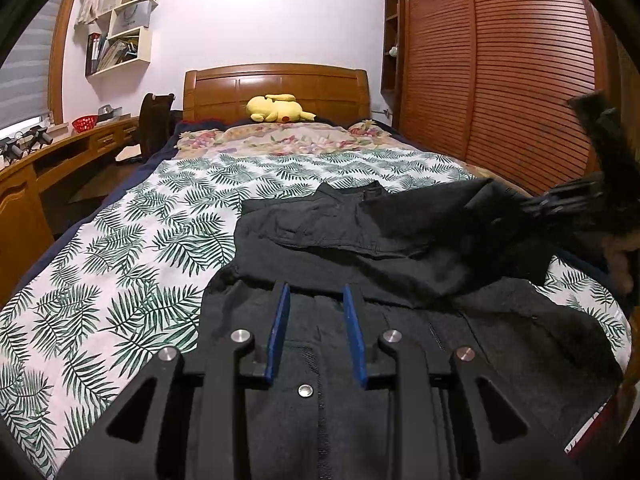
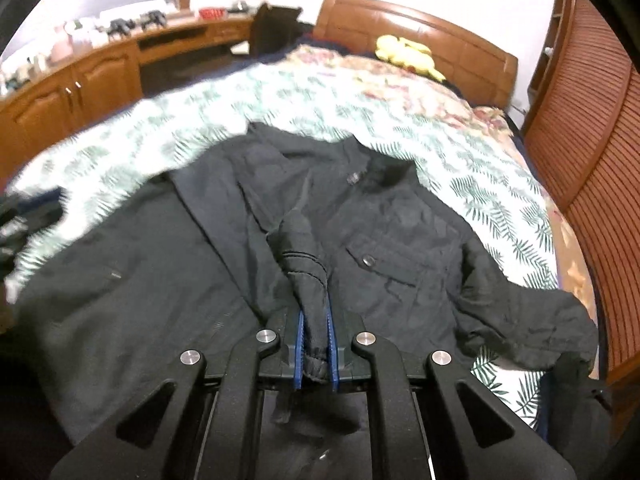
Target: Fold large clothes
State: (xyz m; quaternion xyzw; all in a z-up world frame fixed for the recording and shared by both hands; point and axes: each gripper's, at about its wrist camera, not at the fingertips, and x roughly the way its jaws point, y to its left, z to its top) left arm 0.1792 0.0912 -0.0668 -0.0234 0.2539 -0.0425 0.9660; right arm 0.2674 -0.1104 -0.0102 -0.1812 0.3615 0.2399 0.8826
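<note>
A black jacket [image 2: 380, 240] lies spread on a bed [image 1: 120, 260] covered by a fern-print sheet, collar toward the far headboard [image 1: 276, 84], front side up with a buttoned chest pocket [image 2: 380, 262] showing in the right wrist view.

Right gripper [image 2: 316, 344]: jaws clamped narrow on a bunched sleeve cuff [image 2: 306, 264] of the jacket. The blue pads [image 2: 330, 344] press the fabric from both sides, and the cuff stands up out of the jaws above the jacket body. In the left wrist view this gripper sits at the right edge, with the sleeve drawn up off the sheet toward it.

Left gripper [image 1: 316, 304]: jaws partly apart, blue pads [image 1: 280, 332] standing over the near hem area of the jacket. Dark fabric with a metal snap [image 1: 305, 390] lies below and between the fingers; whether the pads grip any of it cannot be told.

A yellow plush toy [image 1: 276, 108] rests against the headboard on a floral blanket [image 1: 280, 140]. A wooden desk [image 1: 52, 160] runs along the left side, and a slatted wooden wardrobe [image 1: 500, 80] stands on the right.
</note>
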